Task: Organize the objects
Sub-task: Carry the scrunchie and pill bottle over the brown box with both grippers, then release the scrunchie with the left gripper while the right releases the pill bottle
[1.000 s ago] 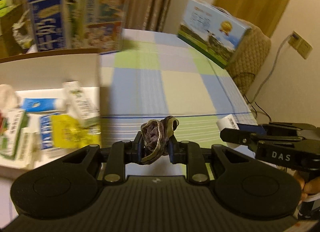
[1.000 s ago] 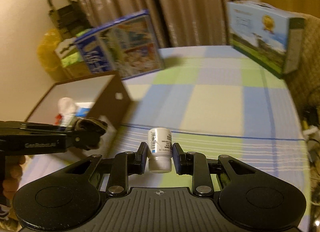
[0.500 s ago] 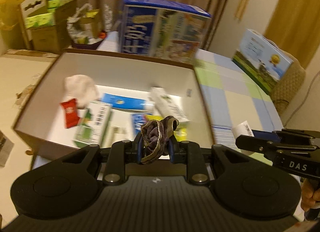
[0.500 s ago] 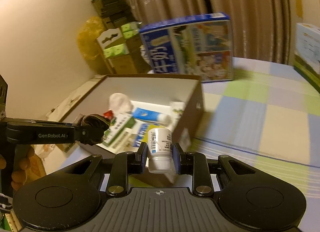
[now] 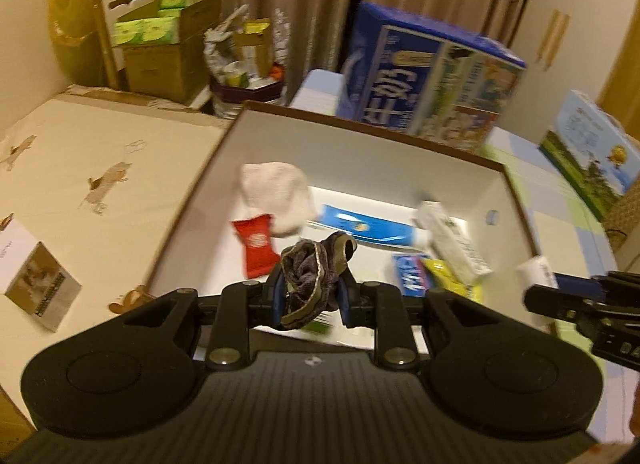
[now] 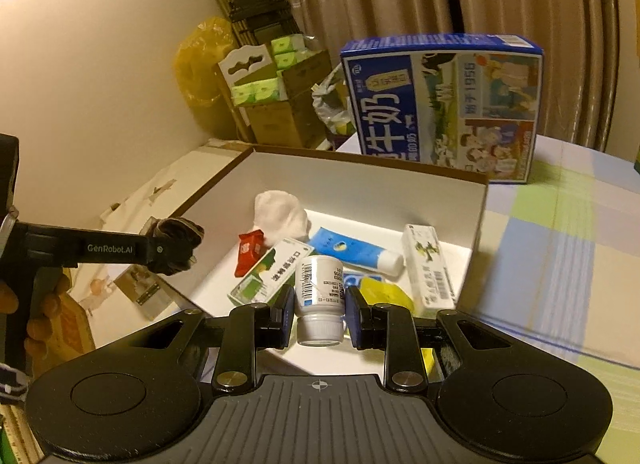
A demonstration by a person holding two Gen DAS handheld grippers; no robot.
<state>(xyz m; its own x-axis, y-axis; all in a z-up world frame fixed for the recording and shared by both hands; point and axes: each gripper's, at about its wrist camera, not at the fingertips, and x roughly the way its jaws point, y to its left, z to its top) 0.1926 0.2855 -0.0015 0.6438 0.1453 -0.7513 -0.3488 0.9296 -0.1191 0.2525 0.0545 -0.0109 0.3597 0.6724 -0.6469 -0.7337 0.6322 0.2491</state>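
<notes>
Box [image 6: 478, 220] w/ white interior sits on the checked table [image 6: 560, 248], open top toward you; it already holds a toothpaste tube [image 6: 356, 250], red packet [image 6: 249, 251], white cloth wad [image 6: 280, 218], green-white carton [image 6: 270, 276], tall white carton [image 6: 426, 262]. Judgement: it's the collection bin, so both items are carried above it for drop-in.

Left claw [image 5: 311, 292]: jaws narrow, clamped on a dark crumpled fabric scrunchie [image 5: 316, 274], held over the near part of the box interior, near the red packet. Fabric bulges above the pads, so grip looks soft but secure.

Right claw [image 6: 319, 312]: jaws narrow, gripping a white pill bottle [image 6: 320, 296] by its body, cap end toward you, label w/ barcode up. Bottle hovers over the near box edge, above the green-white carton. Neither item released yet.
</notes>
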